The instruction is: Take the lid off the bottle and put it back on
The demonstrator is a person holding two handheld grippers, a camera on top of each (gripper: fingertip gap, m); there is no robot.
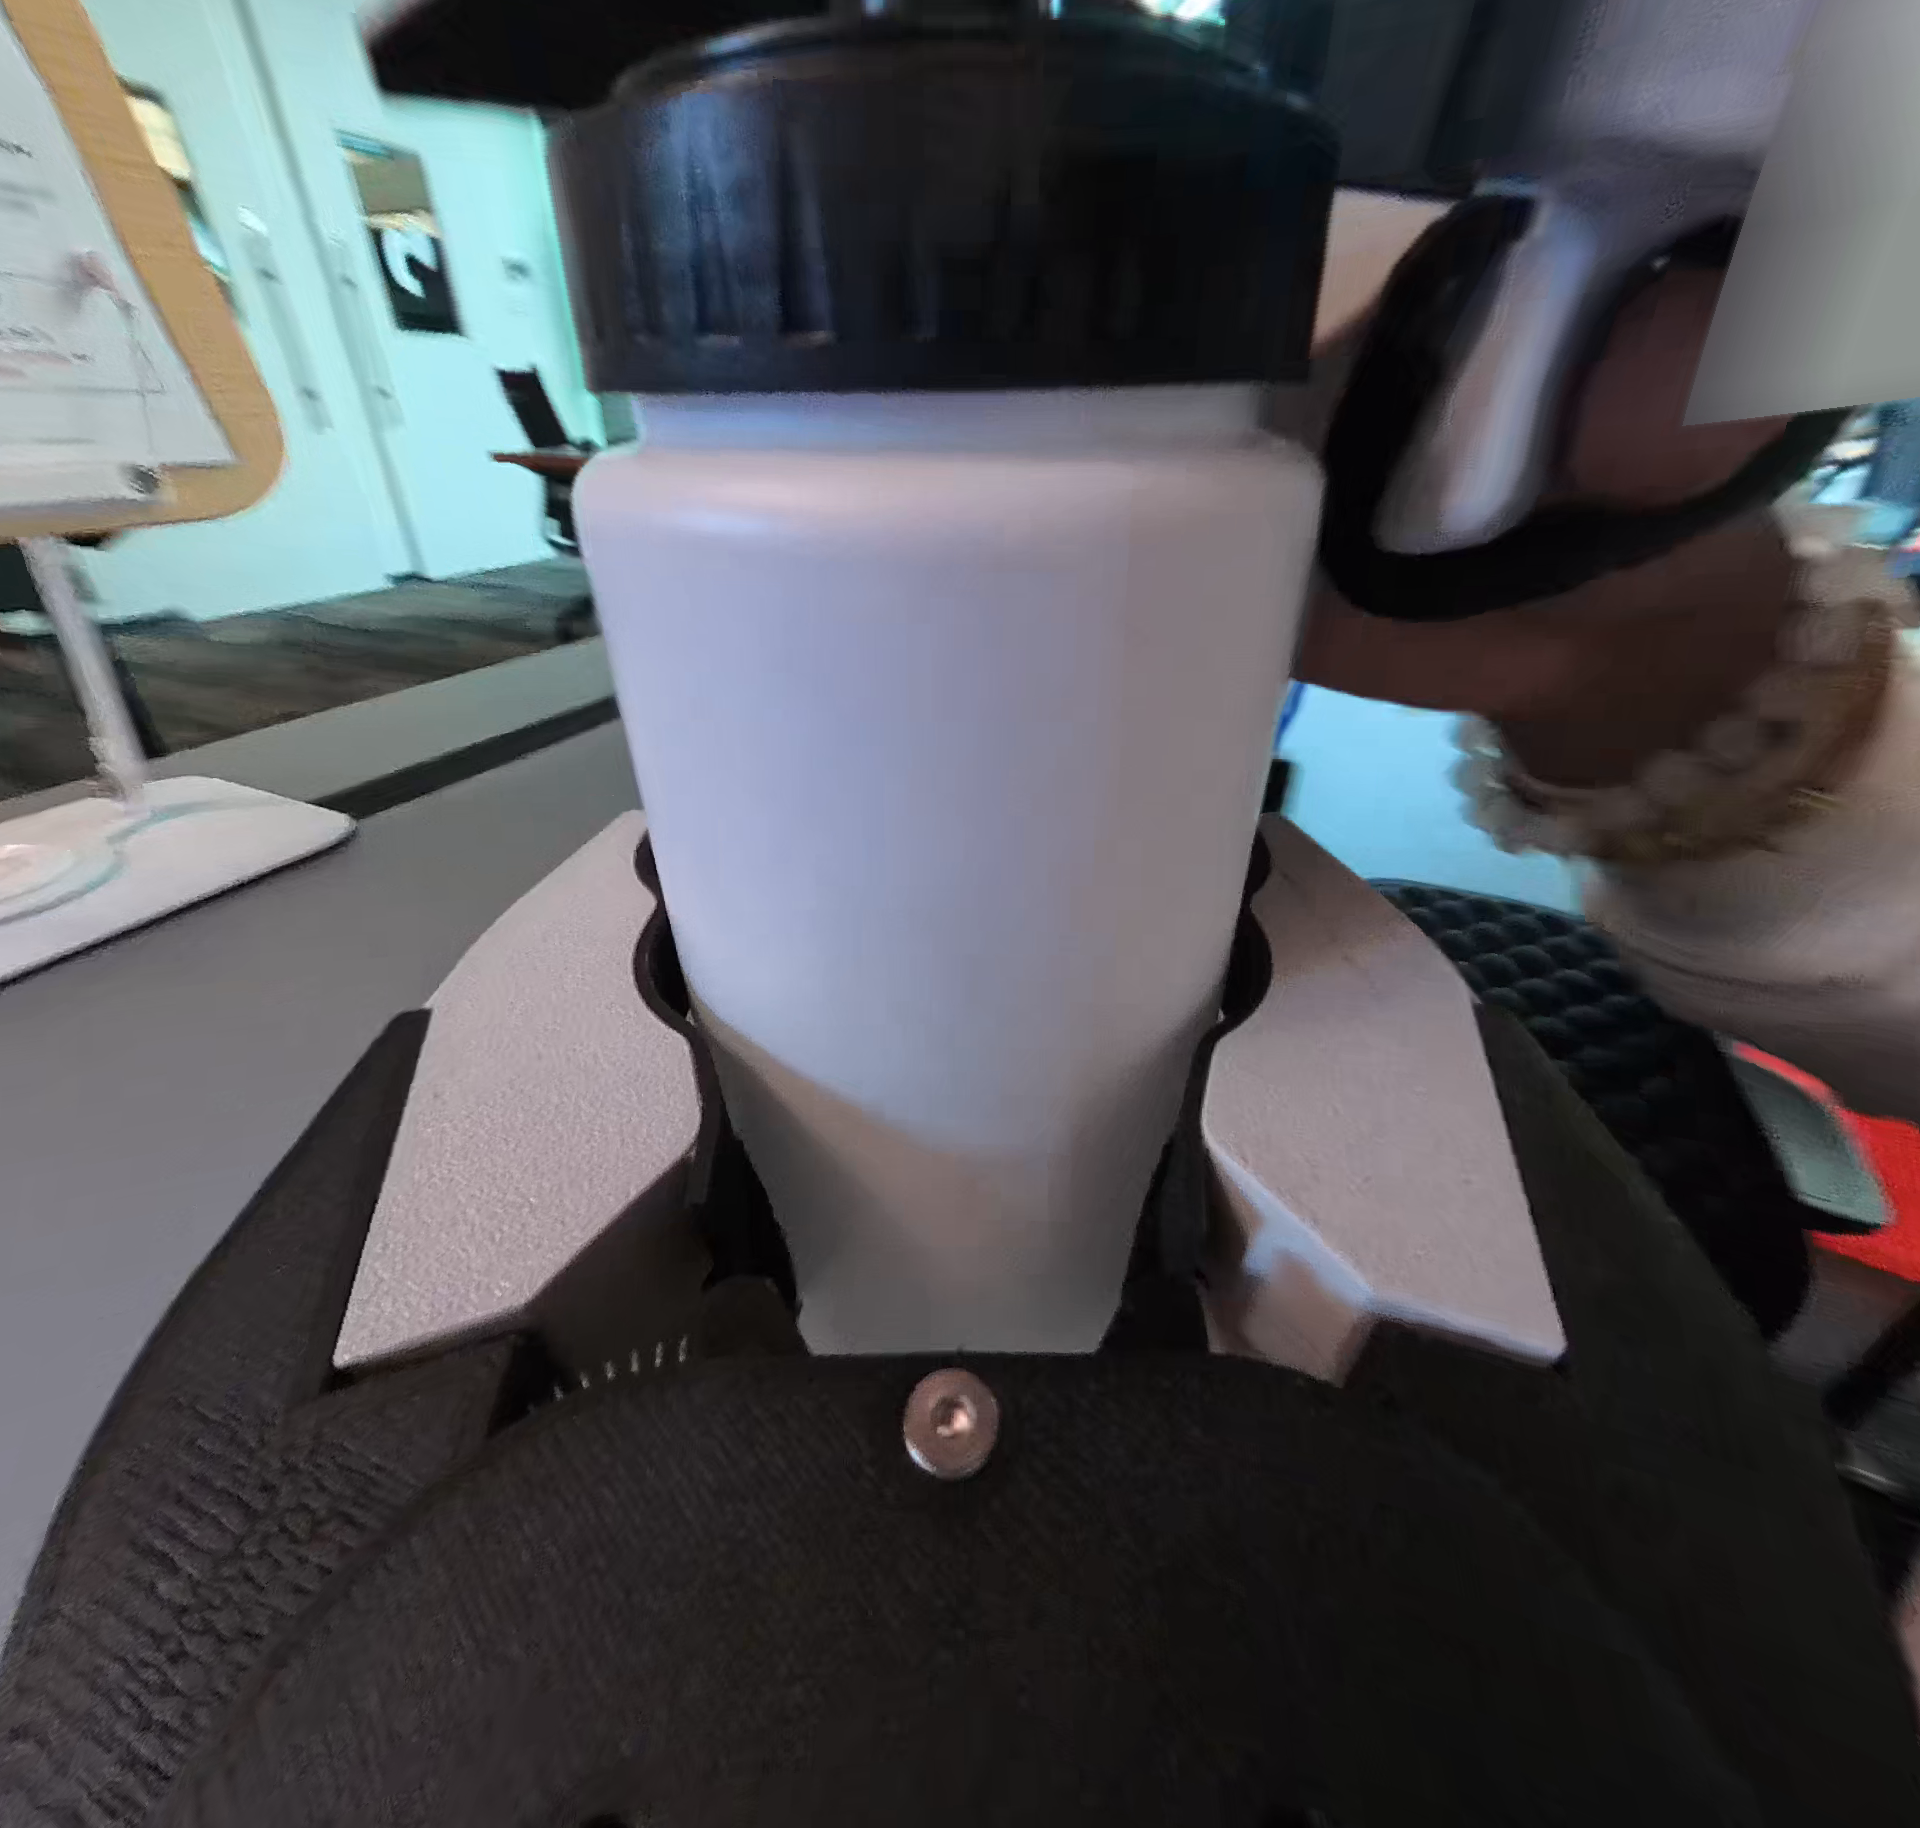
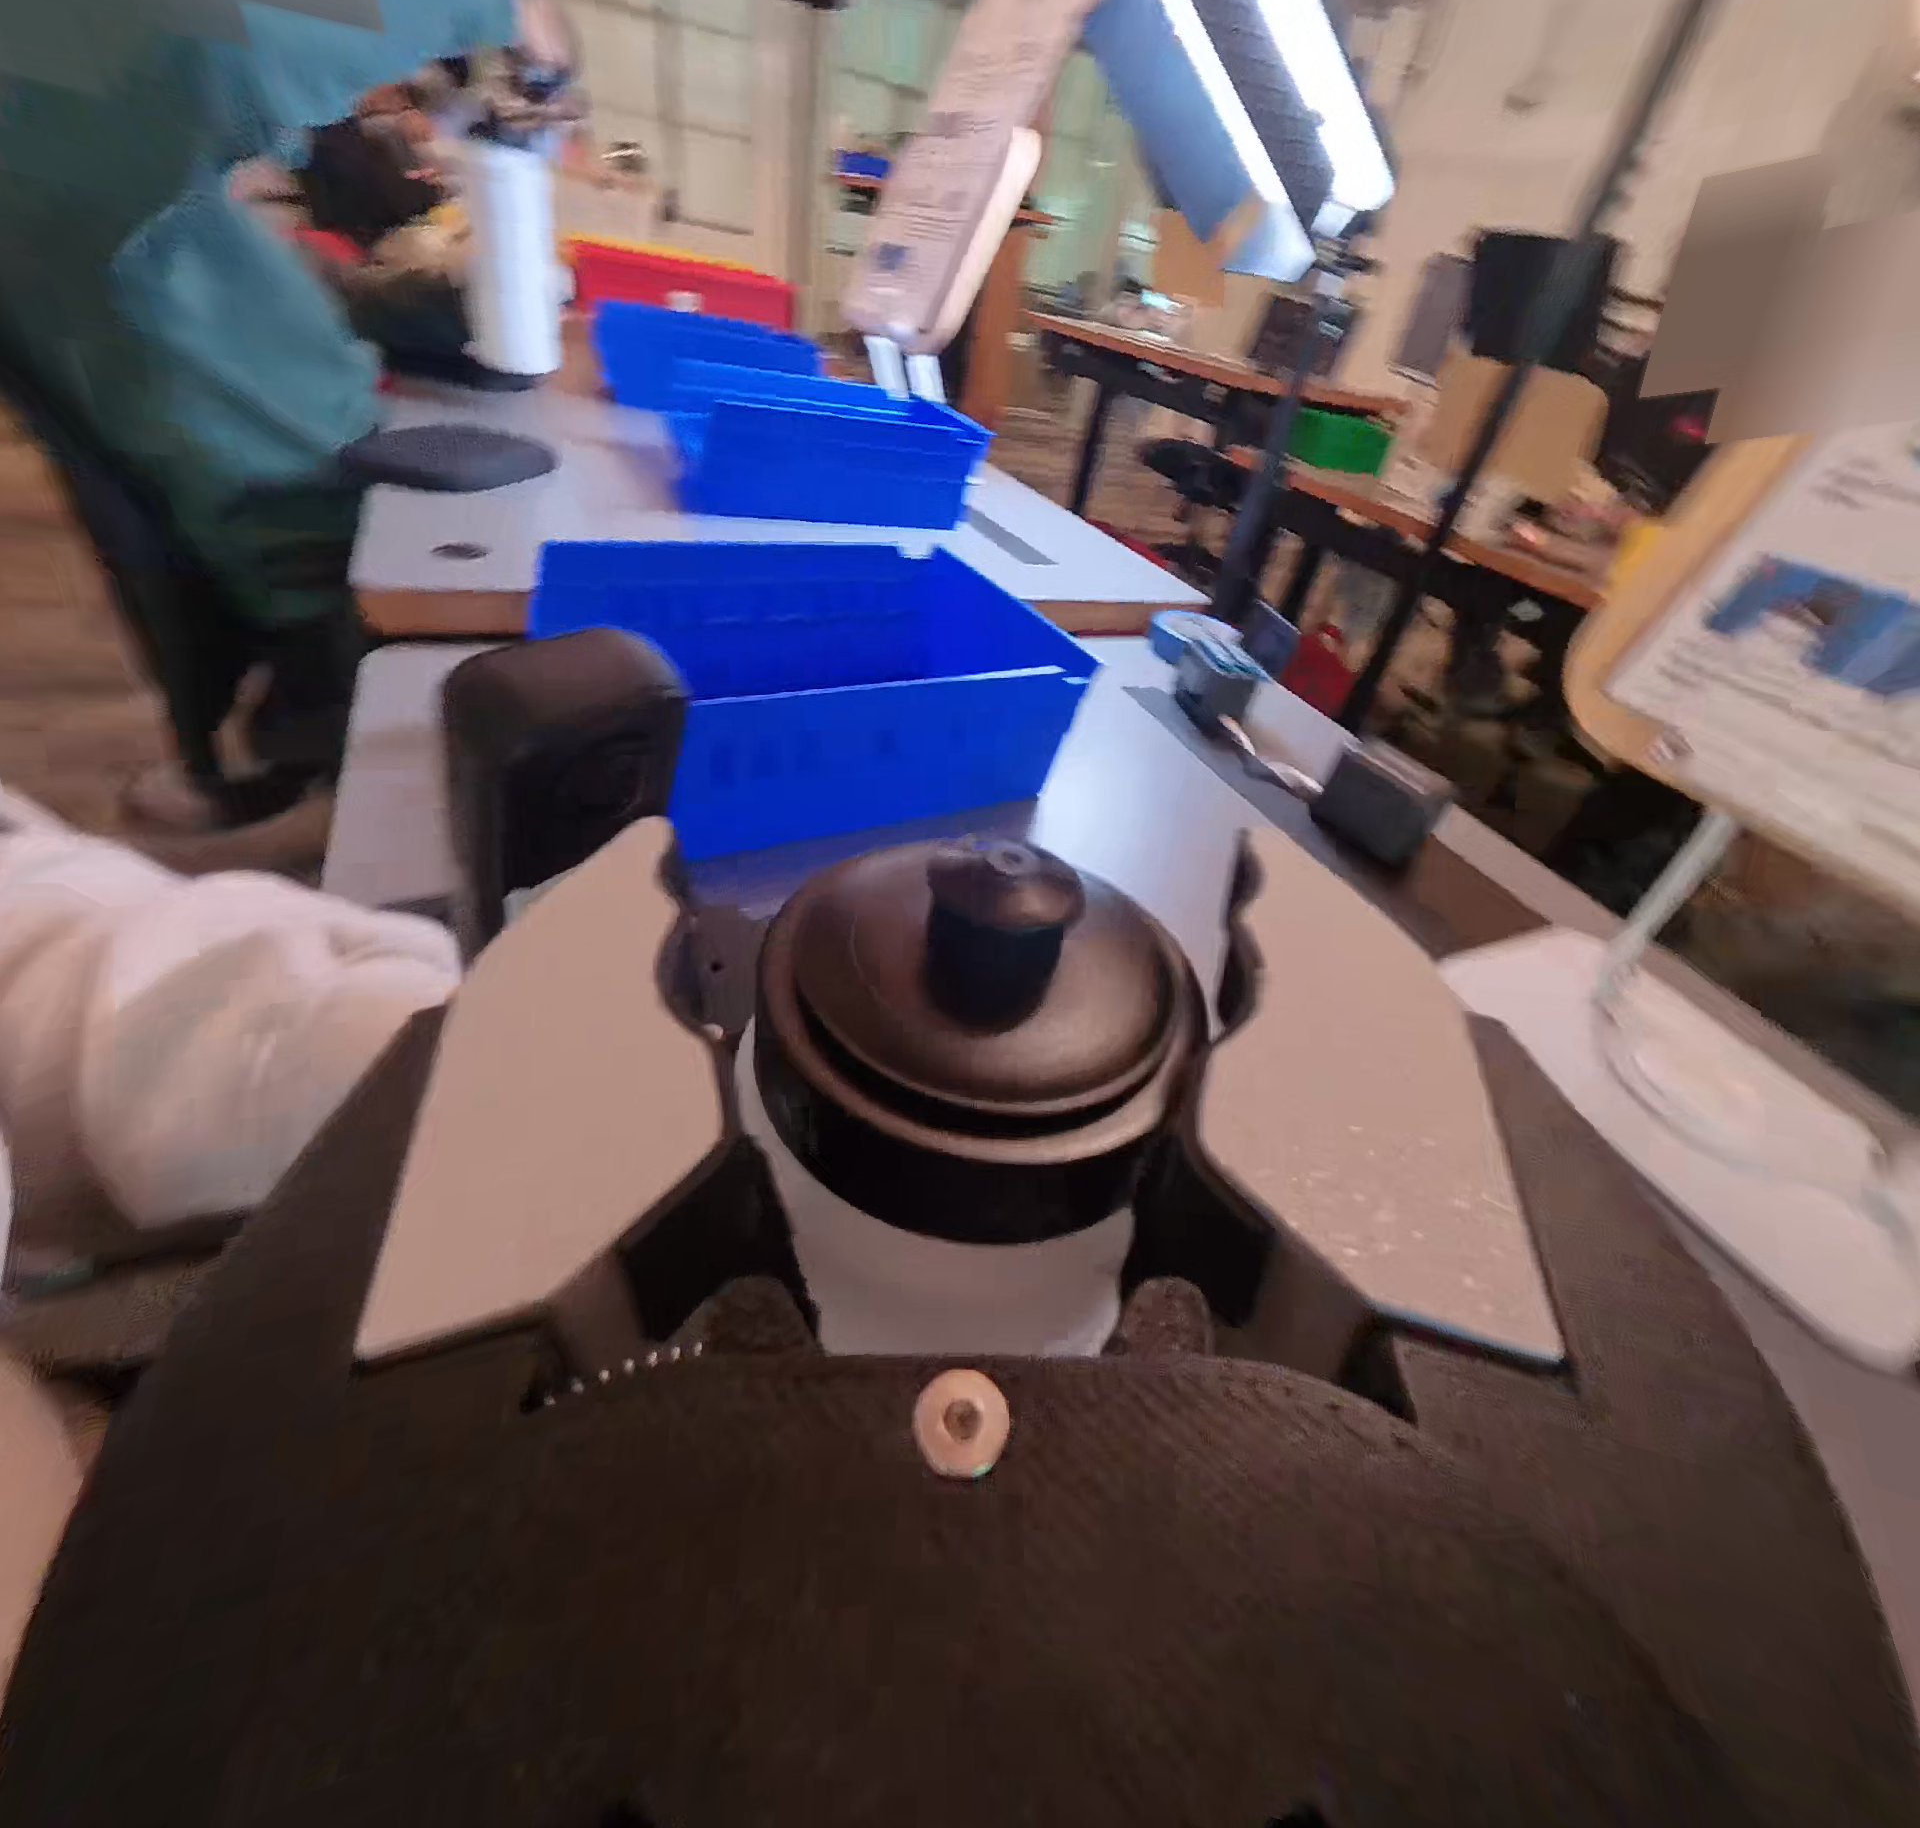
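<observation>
Left gripper (image 1: 951,957): closed on the lower body of the white bottle (image 1: 951,739), one grey finger pressed to each side. Bottle upright in the left wrist view; its base is hidden behind the gripper's black housing.

Lid (image 1: 940,220): black, ribbed, seated on the bottle's neck. Its pull spout is cut off by the top edge of the left wrist view, where motion blur softens the outline.

Right gripper (image 2: 961,1030): fingers (image 2: 582,1072) set either side of the lid (image 2: 977,1040), viewed from above and behind. Black inner pads sit close to the lid's rim, with a narrow gap apparent on the left; whether they actually clamp it cannot be told. The spout (image 2: 992,931) points away from the camera. Only a short band of white bottle (image 2: 961,1279) shows below the lid.

Hands: a hand (image 1: 1621,656) with a pale beaded bracelet, strapped into the right gripper's handle, appears blurred at the right of the left wrist view. A white sleeve (image 2: 177,1030) fills the left edge of the right wrist view.

Surroundings: grey table (image 1: 260,999); blue bins (image 2: 862,698) in a row beyond the bottle; a stand-mounted sign (image 1: 94,303) on a white base. Its printing is too blurred to make out. No brand mark is visible on bottle or lid. A person in a teal top (image 2: 208,355) stands at the far left, heavily blurred.
</observation>
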